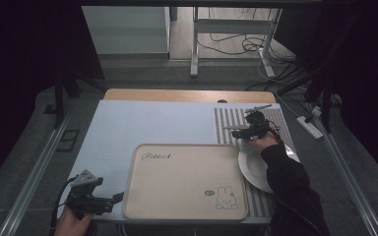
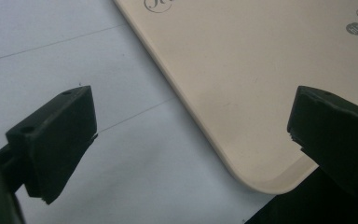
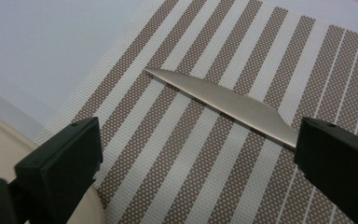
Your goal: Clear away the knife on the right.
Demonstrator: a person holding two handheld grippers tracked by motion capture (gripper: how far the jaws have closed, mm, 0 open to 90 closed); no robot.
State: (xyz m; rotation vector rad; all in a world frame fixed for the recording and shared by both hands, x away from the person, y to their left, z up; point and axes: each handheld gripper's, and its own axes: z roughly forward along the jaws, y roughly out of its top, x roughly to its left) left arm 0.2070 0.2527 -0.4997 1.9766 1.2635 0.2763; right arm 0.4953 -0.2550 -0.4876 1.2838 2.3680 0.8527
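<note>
Right claw (image 3: pixel 196 154) hangs over the striped placemat (image 3: pixel 205 186) at the table's (image 1: pixel 142 123) far right, jaws spread wide, gripping nothing. A knife (image 3: pixel 228 102) lies flat on the mat; its blade runs toward the right jaw, handle hidden behind it. White plate (image 1: pixel 251 169) sits just beside the beige tray (image 1: pixel 184 179). Left claw (image 2: pixel 186 140) also released, parked at the tray's near-left corner. Likely step: reaching for the knife. Next move calls for lowering and straddling it before clenching.
</note>
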